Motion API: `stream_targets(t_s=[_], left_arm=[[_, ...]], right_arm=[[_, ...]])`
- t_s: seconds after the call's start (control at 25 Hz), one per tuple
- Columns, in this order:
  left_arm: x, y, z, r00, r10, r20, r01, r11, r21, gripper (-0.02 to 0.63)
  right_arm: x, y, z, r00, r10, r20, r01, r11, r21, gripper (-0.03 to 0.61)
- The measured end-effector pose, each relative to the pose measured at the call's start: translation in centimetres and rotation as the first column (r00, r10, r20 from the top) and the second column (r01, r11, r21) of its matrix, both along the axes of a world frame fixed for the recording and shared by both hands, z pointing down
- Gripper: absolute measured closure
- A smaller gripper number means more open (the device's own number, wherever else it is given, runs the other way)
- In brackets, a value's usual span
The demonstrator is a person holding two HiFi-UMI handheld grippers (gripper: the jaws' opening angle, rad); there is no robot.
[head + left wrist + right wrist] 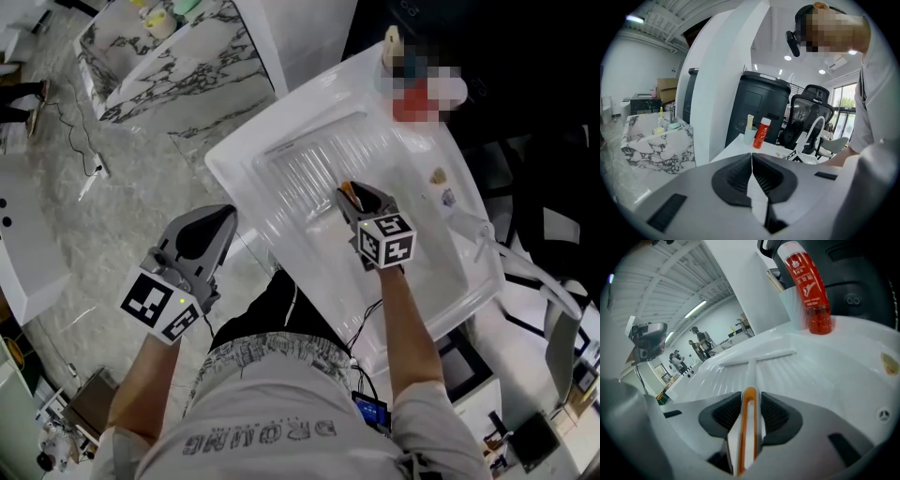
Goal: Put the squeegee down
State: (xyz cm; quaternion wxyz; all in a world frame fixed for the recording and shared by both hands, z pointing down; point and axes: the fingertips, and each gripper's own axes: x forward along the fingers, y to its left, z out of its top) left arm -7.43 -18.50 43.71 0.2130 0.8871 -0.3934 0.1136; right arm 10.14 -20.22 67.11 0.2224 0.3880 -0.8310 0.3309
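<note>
Right claw clamped on the squeegee over the white sink; left claw closed and empty.

I find the right gripper [361,199] low over the ribbed floor of the sink [234,159], its jaws standing fairly wide with the pads against both sides of the orange-edged handle of the squeegee [750,408]. The handle runs forward from the jaws, and the white blade lies crosswise on the ribs ahead of it, well short of the red bottle [808,287] at the sink's far edge. I note the left gripper [223,217] off the sink's near-left rim, above the marbled floor, its jaws meeting with nothing between them.
</note>
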Motion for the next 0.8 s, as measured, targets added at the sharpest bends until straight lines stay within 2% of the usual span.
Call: stream_targets(t_s=[0.56, 0.8], left_arm=[[-1.1, 0.8, 0.3, 1.000, -0.015, -0.015, 0.014, 1.000, -0.008, 0.591], [-1.6, 1.2, 0.1, 1.000, -0.018, -0.023, 0.018, 1.000, -0.002, 0.591]], right_arm=[[-0.1, 0.2, 0.5, 0.996, 0.001, -0.087, 0.000, 1.000, 0.010, 0.434], [-0.3, 0.3, 0.2, 0.996, 0.010, -0.086, -0.009, 1.000, 0.008, 0.413]])
